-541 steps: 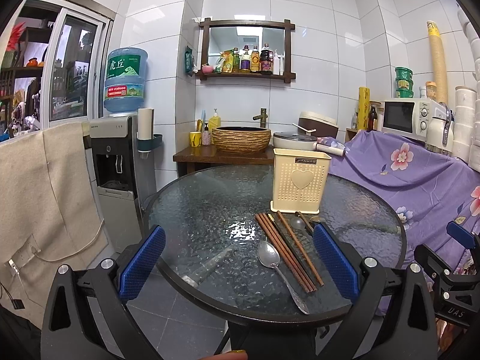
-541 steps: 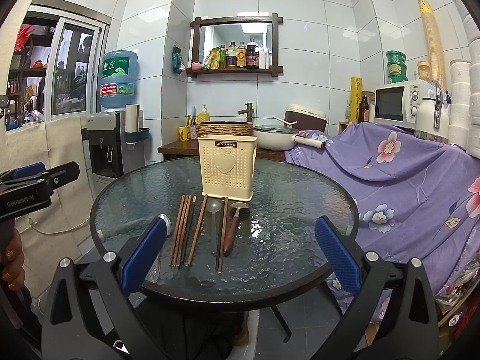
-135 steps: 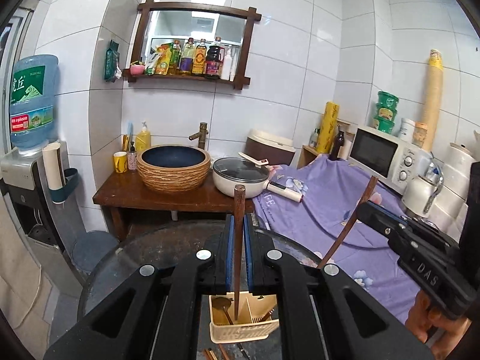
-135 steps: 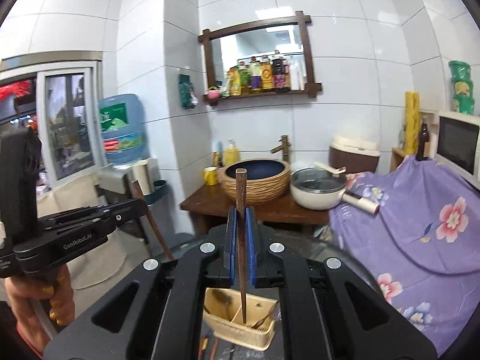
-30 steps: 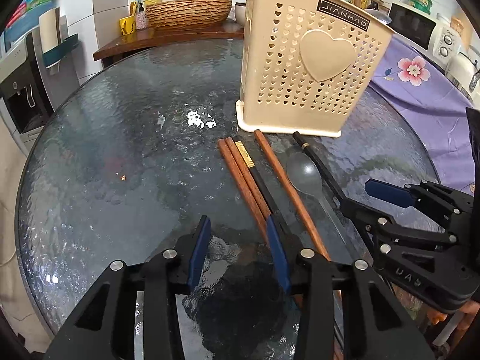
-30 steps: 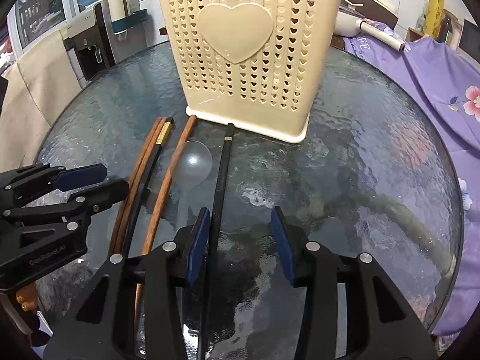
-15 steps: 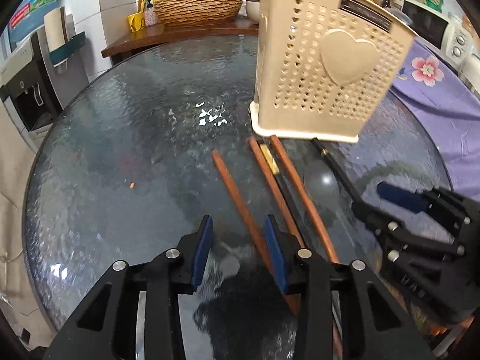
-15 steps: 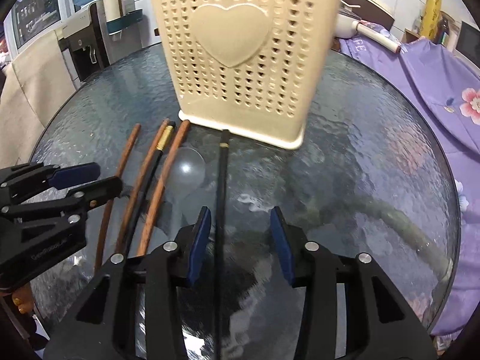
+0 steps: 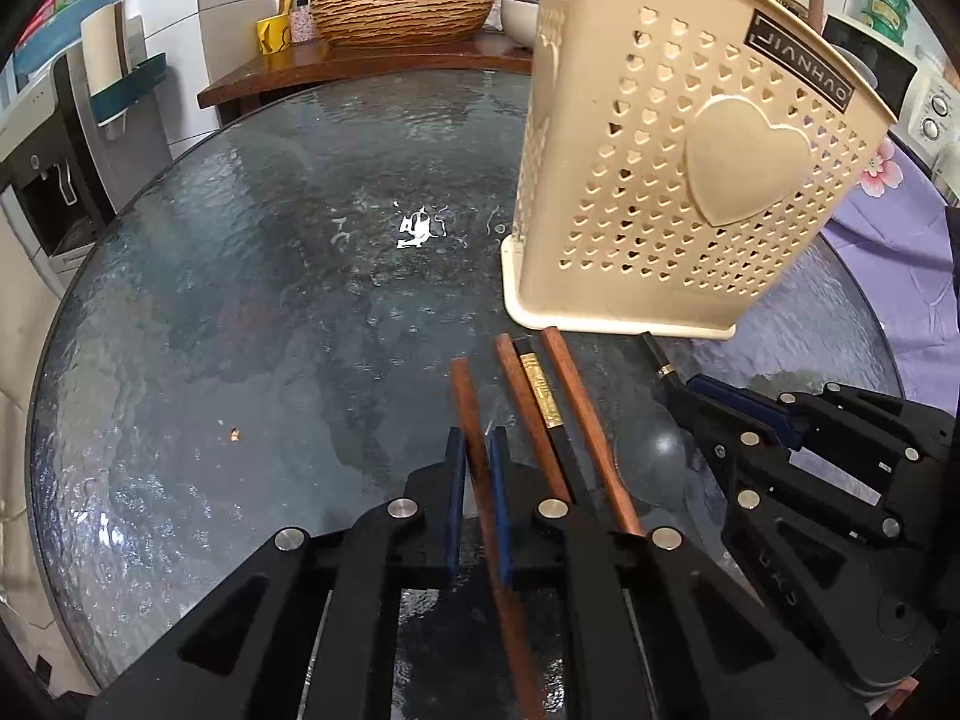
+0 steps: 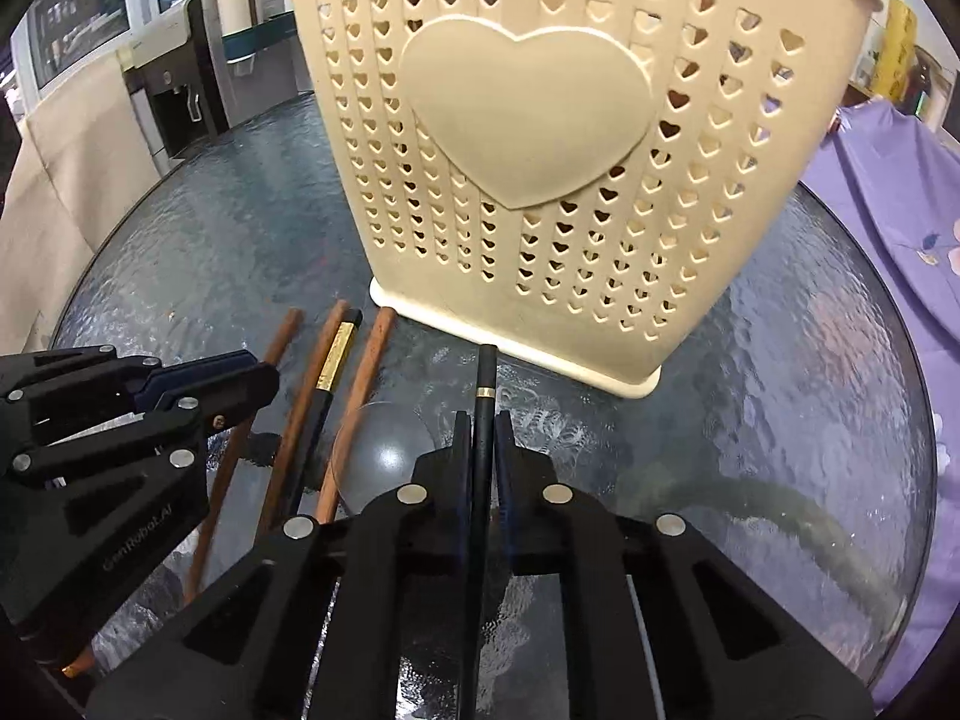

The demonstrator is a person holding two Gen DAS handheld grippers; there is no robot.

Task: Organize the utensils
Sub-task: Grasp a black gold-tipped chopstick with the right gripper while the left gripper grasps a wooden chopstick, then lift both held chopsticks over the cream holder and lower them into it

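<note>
A cream utensil holder with heart holes stands on the round glass table; it also fills the right wrist view. My left gripper is shut on a brown wooden chopstick. My right gripper is shut on a black chopstick just in front of the holder. Other chopsticks and a spoon lie between the two grippers. The right gripper shows in the left wrist view, the left gripper in the right wrist view.
A wooden side table with a woven basin stands behind the glass table. A water dispenser is at the left. A purple flowered cloth covers the counter at the right, with a microwave on it.
Both grippers have closed from open onto a chopstick each and moved nearer the holder. The brown chopstick in the left gripper has been drawn apart from the others.
</note>
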